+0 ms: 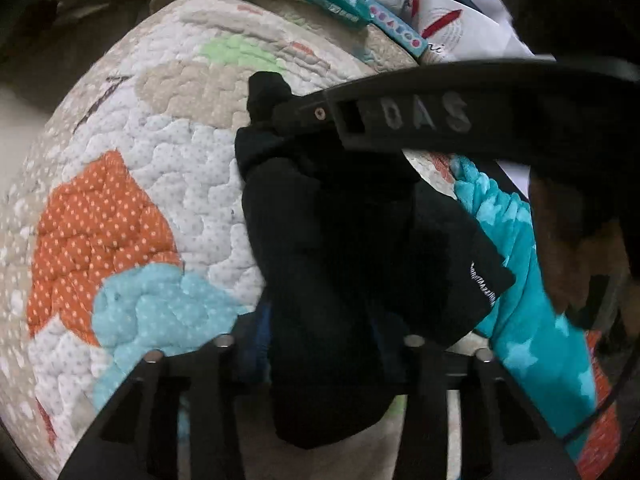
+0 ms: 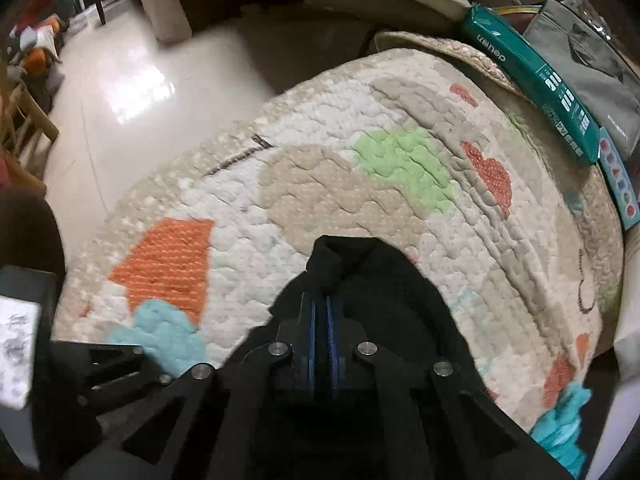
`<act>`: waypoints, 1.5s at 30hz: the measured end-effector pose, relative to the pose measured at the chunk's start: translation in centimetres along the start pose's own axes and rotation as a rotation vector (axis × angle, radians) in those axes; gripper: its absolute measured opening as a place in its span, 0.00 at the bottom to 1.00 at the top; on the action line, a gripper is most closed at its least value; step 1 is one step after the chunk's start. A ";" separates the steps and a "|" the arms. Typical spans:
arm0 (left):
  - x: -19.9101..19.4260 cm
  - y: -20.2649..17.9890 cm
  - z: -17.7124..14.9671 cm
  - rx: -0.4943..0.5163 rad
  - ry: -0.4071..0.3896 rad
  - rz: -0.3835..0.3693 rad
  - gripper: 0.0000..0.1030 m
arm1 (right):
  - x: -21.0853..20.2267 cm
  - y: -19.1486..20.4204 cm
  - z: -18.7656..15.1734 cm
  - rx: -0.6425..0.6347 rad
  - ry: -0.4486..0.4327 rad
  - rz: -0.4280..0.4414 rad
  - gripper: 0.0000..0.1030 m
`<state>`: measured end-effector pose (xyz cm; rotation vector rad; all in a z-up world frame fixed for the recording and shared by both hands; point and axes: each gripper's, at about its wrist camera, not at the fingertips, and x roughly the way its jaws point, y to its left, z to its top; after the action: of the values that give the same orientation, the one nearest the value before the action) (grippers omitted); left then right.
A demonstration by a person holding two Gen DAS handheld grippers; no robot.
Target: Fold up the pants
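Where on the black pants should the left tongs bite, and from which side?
Judging from the left wrist view, grip the bunched near end of the black pants between the left tongs, coming from above over the quilted mat. That end lies thick and lumpy, while the right tongs already pinch the far end.

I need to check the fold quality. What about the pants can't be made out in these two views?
- Left wrist view: black pants show no visible creases; the right gripper crosses their top.
- Right wrist view: closed fingers cover the pants.
- White waistband print: too small.
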<state>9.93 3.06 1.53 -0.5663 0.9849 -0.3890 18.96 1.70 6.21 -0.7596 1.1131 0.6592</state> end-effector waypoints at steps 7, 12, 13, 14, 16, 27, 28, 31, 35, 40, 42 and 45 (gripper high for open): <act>0.9 -0.4 0.3 0.029 -0.028 -0.001 0.22 | 1.5 -4.0 1.9 0.212 -0.018 0.010 0.04; 0.6 0.4 0.2 0.017 -0.019 -0.018 0.22 | 2.0 -8.4 1.6 0.434 -0.054 -0.012 0.04; 0.5 0.8 0.1 0.013 -0.006 -0.024 0.22 | 1.3 -9.3 1.6 0.461 -0.077 -0.072 0.04; 0.3 1.0 -0.1 0.012 -0.009 -0.024 0.22 | 0.5 -10.3 1.5 0.498 -0.101 -0.082 0.05; 0.4 0.9 -0.3 0.015 -0.013 -0.023 0.22 | -1.4 -11.9 1.2 0.554 -0.150 -0.027 0.07; 0.4 -0.2 -0.5 0.060 0.008 -0.023 0.20 | 3.8 -2.7 2.4 0.273 0.094 0.120 0.07; 0.4 0.0 -0.3 0.054 0.013 -0.021 0.19 | 3.9 -2.2 2.7 0.269 0.080 0.124 0.07; -0.3 1.4 0.0 -0.010 0.021 -0.033 0.16 | 3.1 -1.0 3.8 0.286 0.036 0.177 0.07; -2.6 3.1 0.8 -0.052 -0.034 0.018 0.16 | 2.0 0.3 6.3 0.306 -0.012 0.215 0.07; -5.4 6.6 1.2 -0.175 -0.077 0.082 0.18 | 3.0 1.4 9.6 0.367 -0.056 0.272 0.11; -5.7 7.9 0.9 -0.234 -0.059 0.103 0.24 | 2.8 1.3 10.4 0.362 -0.056 0.280 0.30; -6.7 8.6 0.5 -0.270 -0.067 0.101 0.29 | -0.2 -0.5 9.2 0.369 -0.146 0.271 0.51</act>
<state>7.43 13.65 1.00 -0.7649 1.0033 -0.1468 24.22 8.82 8.85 -0.2436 1.1702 0.6974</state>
